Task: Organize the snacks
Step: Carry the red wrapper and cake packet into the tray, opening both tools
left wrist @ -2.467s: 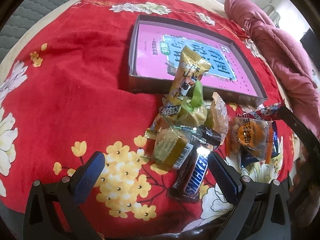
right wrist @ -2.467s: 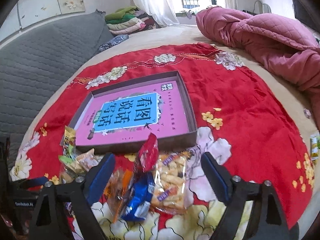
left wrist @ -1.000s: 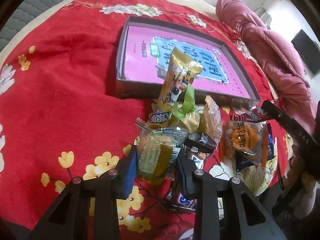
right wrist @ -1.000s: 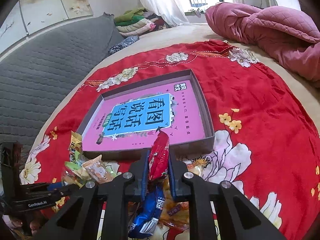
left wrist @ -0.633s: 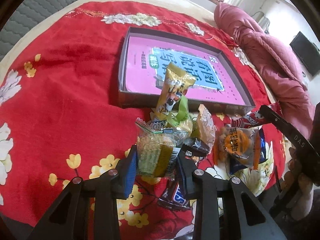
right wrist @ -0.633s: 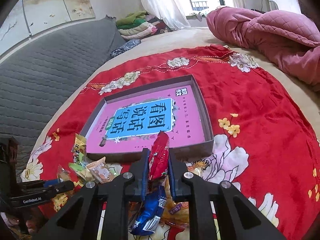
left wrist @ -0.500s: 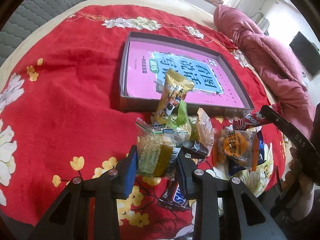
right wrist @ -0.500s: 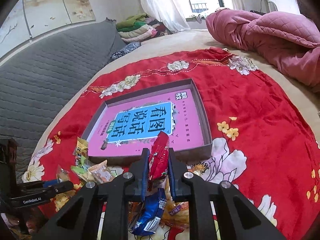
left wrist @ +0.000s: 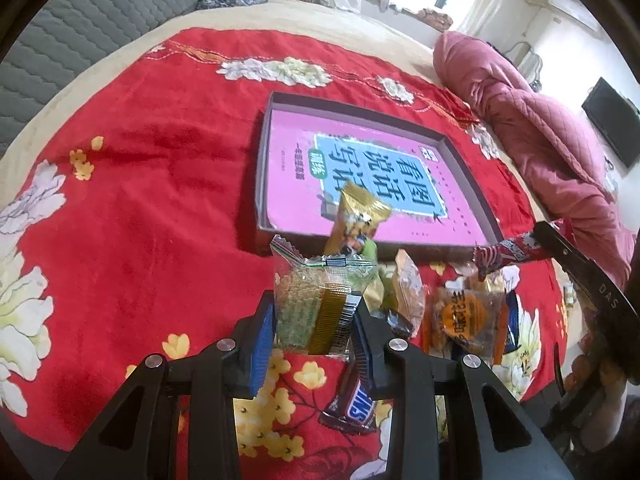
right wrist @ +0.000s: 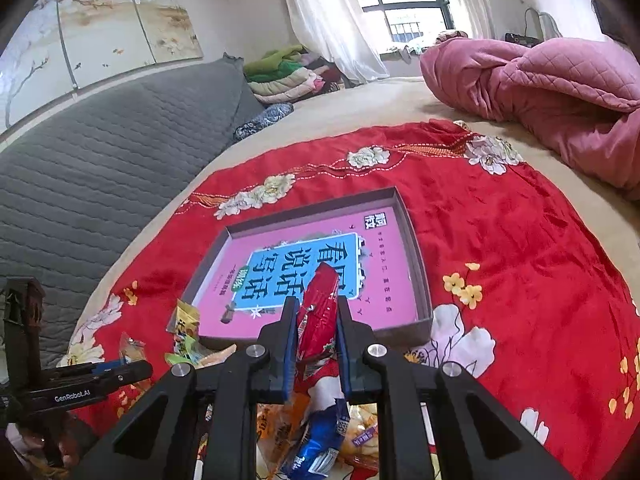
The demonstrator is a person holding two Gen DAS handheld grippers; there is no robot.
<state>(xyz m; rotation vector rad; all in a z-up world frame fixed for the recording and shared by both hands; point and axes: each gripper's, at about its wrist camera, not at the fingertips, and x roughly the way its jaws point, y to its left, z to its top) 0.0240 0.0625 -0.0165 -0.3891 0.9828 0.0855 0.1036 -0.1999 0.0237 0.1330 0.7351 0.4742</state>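
Observation:
My left gripper (left wrist: 314, 320) is shut on a clear packet of green and yellow snack (left wrist: 320, 300) and holds it above the red cloth. My right gripper (right wrist: 317, 320) is shut on a red snack stick (right wrist: 318, 308), lifted in front of the shallow grey box with the pink book cover (right wrist: 320, 264). The box also shows in the left wrist view (left wrist: 360, 176). The red stick shows at the right in the left wrist view (left wrist: 516, 248). A pile of snacks lies before the box: a gold packet (left wrist: 358, 216), an orange packet (left wrist: 466, 320), a Snickers bar (left wrist: 354, 408).
The red flowered cloth (left wrist: 140, 220) covers a bed. A pink quilt (right wrist: 540, 88) lies at the back right. A grey padded headboard (right wrist: 100, 148) is at the left. A blue packet (right wrist: 320, 440) and an orange packet lie below my right gripper.
Both grippers have closed on their snacks since 2.5 s ago and have risen with them. The pile below looks farther away now.

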